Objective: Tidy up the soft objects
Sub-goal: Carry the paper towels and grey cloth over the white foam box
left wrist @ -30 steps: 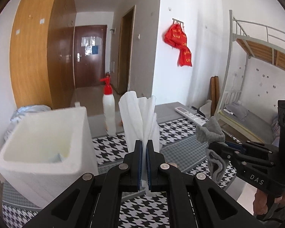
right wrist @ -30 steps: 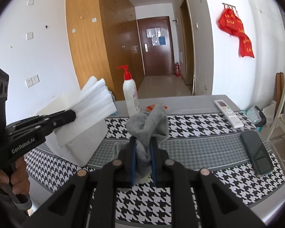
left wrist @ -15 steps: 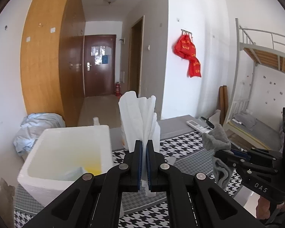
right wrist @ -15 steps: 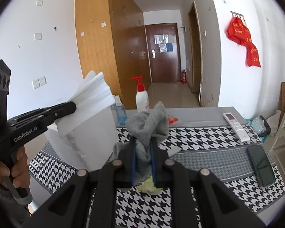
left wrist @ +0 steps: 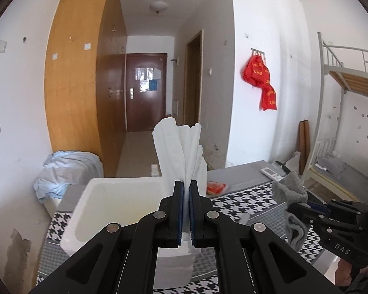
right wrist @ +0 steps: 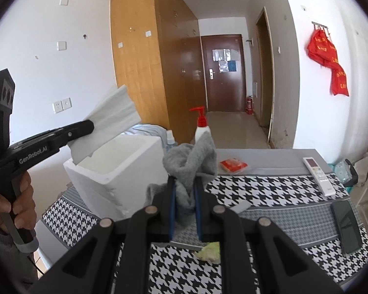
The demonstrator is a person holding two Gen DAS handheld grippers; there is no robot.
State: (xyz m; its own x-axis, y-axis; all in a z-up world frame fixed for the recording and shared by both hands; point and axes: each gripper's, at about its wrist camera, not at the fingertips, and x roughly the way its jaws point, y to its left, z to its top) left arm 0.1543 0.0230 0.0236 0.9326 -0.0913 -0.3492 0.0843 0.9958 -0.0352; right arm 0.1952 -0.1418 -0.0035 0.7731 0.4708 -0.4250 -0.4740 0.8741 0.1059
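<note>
My left gripper [left wrist: 186, 183] is shut on a stack of folded white tissue [left wrist: 181, 147], held upright above the near rim of the white foam box [left wrist: 105, 208]. In the right wrist view the left gripper [right wrist: 92, 125] holds the tissue [right wrist: 110, 115] over the box [right wrist: 125, 166]. My right gripper [right wrist: 185, 181] is shut on a bunched grey sock [right wrist: 191, 161], held above the houndstooth tablecloth to the right of the box. The sock [left wrist: 290, 191] also shows in the left wrist view, in the right gripper [left wrist: 296, 205].
On the table [right wrist: 269, 188] lie a red packet [right wrist: 233, 165], a white remote [right wrist: 319, 175], a dark phone [right wrist: 347, 226] and a green scrap [right wrist: 209, 251]. A red-pump bottle [right wrist: 201, 127] stands behind the box. Light-blue cloth [left wrist: 66, 171] lies beyond the table's left end.
Both grippers have risen and tilted up with their loads. The tissue has moved closer over the foam box. The grips have not changed.
</note>
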